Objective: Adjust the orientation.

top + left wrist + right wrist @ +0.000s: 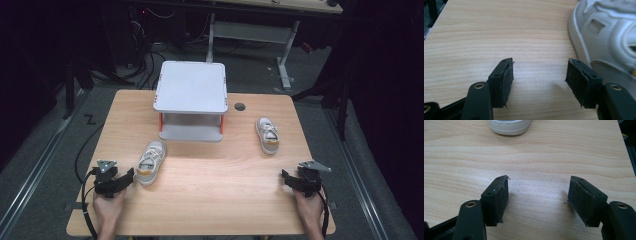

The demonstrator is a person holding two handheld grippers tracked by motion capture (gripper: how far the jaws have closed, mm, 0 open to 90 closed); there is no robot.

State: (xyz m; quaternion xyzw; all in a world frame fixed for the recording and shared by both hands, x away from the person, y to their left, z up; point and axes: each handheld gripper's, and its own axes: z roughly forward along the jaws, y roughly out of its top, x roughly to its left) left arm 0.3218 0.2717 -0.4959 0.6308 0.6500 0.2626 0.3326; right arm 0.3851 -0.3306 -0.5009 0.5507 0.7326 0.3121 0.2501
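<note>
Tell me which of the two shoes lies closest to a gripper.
The left shoe, angled just beyond the left gripper. The other shoe sits well up the table from the right gripper, by the white shelf.

Right claw [537, 195]: jaws wide apart, nothing between them
Desk [549, 157]: pale wood grain under the jaws
Shoe [509, 125]: white sole end at top edge, well beyond the jaws

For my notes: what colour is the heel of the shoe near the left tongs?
Tan on a white shoe; the high view shows it best.
</note>
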